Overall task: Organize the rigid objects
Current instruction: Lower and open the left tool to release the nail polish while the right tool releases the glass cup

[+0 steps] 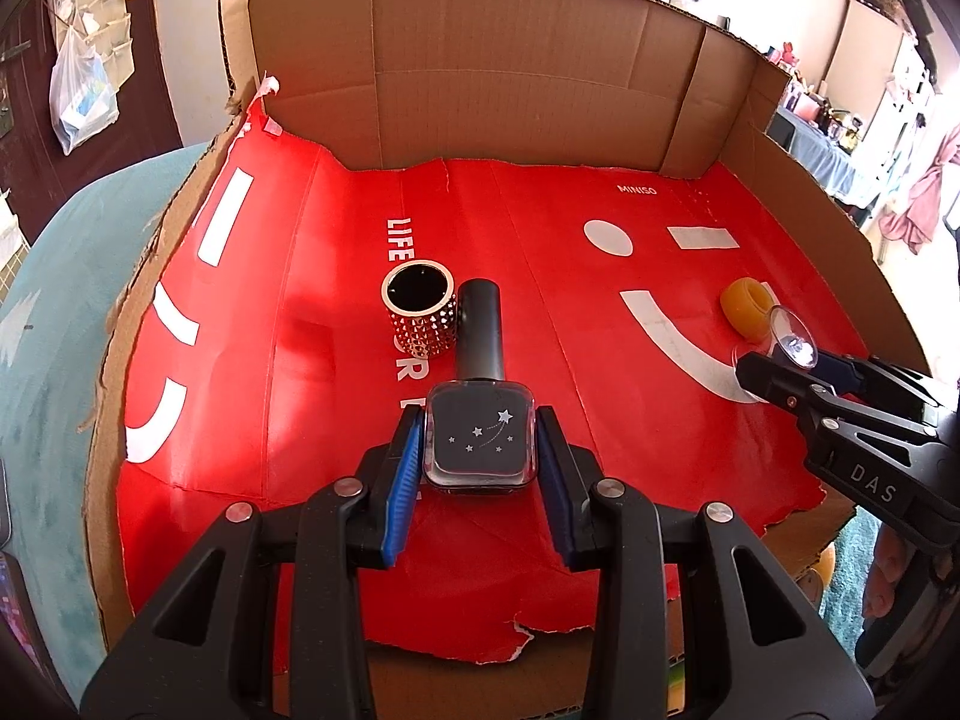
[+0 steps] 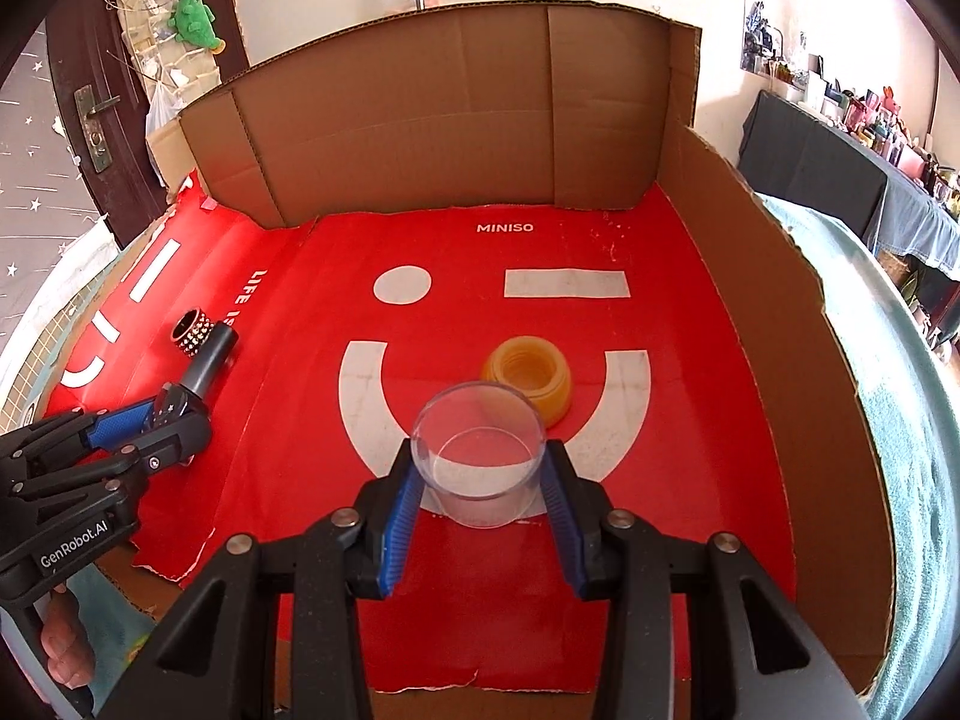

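My left gripper (image 1: 480,429) is shut on a dark square nail-polish bottle (image 1: 479,450) with silver stars. Its long grey cap (image 1: 478,324) points away from me, and the cap's tip lies beside a silver studded cup (image 1: 420,315) that stands upright. My right gripper (image 2: 480,456) is shut on a clear plastic cup (image 2: 480,438), mouth toward the camera, just in front of an orange ringed piece (image 2: 528,378). The right wrist view also shows the left gripper (image 2: 165,414), the grey cap (image 2: 210,360) and the studded cup (image 2: 195,333) at far left. The right gripper (image 1: 792,363) with the clear cup (image 1: 792,336) appears at the right of the left wrist view.
Everything sits on a red printed sheet (image 1: 600,276) laid in an opened cardboard box, with a tall back wall (image 1: 510,72) and a lower right wall (image 2: 750,330). Teal fabric (image 2: 900,420) surrounds the box. A hand (image 2: 66,648) grips the left handle.
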Tool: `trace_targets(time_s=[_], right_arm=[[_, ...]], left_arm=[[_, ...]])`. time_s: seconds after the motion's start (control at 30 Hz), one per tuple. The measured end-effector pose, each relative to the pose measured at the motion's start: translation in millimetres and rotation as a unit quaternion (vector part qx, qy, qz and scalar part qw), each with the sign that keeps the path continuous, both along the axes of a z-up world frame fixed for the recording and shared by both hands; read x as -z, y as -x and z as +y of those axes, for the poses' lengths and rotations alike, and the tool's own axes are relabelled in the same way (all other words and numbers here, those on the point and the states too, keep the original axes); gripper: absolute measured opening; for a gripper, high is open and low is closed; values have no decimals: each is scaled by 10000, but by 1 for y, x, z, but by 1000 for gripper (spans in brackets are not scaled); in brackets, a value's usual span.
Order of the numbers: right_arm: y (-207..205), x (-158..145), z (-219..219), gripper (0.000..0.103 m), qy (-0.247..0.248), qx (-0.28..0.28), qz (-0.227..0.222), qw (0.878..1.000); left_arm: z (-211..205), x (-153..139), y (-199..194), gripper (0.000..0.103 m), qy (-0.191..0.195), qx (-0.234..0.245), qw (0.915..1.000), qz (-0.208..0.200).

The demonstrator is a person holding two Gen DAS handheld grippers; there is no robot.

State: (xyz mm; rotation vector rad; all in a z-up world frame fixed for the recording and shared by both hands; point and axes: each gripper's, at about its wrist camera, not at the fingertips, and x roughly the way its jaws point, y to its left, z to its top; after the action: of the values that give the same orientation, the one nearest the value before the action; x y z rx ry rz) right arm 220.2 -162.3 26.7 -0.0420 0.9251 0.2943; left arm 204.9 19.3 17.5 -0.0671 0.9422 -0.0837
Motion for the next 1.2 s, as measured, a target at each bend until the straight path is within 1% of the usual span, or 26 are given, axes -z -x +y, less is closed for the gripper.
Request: trace_targets(time_s=[0.23, 0.37, 0.47, 0.5, 0.53, 0.6, 0.7, 0.77, 0.83, 0.93, 0.97, 1.0, 1.07, 1.13, 1.2], right_arm=[[0, 0, 0, 43, -24, 10, 6, 10000], [-1, 0, -1, 43, -65, 19, 25, 10000], [-1, 0, -1, 43, -74, 17, 27, 10000], [-1, 0, -1, 43, -90, 14, 31, 10000], [-1, 0, -1, 43, -117, 10, 38, 9999], [-1, 0, -2, 43, -154, 8, 40, 9999], [0, -1, -3, 43, -182, 21, 26, 9998], [1, -2, -3, 43, -192, 33, 22, 9998], [2, -3, -5, 46, -215, 51, 23, 9998], [6, -6, -7, 54, -290, 78, -10, 9995], [7, -7, -7, 55, -303, 75, -16, 9995], [8, -8, -8, 55, -315, 75, -27, 9995], [12, -11, -9, 58, -351, 74, -44, 9993], [16, -15, -11, 63, -423, 75, -86, 9990], [22, -19, -13, 66, -479, 73, -149, 9987]], left_arm=[[-4, 0, 1, 34, -179, 54, 9998, -48], [-3, 0, 1, 35, -142, 65, 9999, -38], [-2, -1, 1, 43, 21, 138, 9999, -7], [-2, -2, 1, 48, 56, 163, 9998, -21], [-2, -3, 2, 53, 65, 175, 9998, -55], [-3, -7, 5, 59, 17, 186, 9997, -150], [-4, -13, 9, 60, 3, 200, 9995, -247], [-3, -15, 11, 62, 42, 213, 9994, -280], [-2, -19, 14, 68, 29, 192, 9993, -327], [-2, -23, 18, 70, -59, 153, 9992, -351], [-2, -23, 19, 72, -75, 149, 9994, -315], [-2, -24, 20, 77, -77, 146, 9995, -269], [-2, -26, 24, 77, -43, 154, 9993, -329], [-2, -28, 27, 78, -59, 129, 9992, -385], [0, -31, 31, 82, -7, 126, 9990, -428]])
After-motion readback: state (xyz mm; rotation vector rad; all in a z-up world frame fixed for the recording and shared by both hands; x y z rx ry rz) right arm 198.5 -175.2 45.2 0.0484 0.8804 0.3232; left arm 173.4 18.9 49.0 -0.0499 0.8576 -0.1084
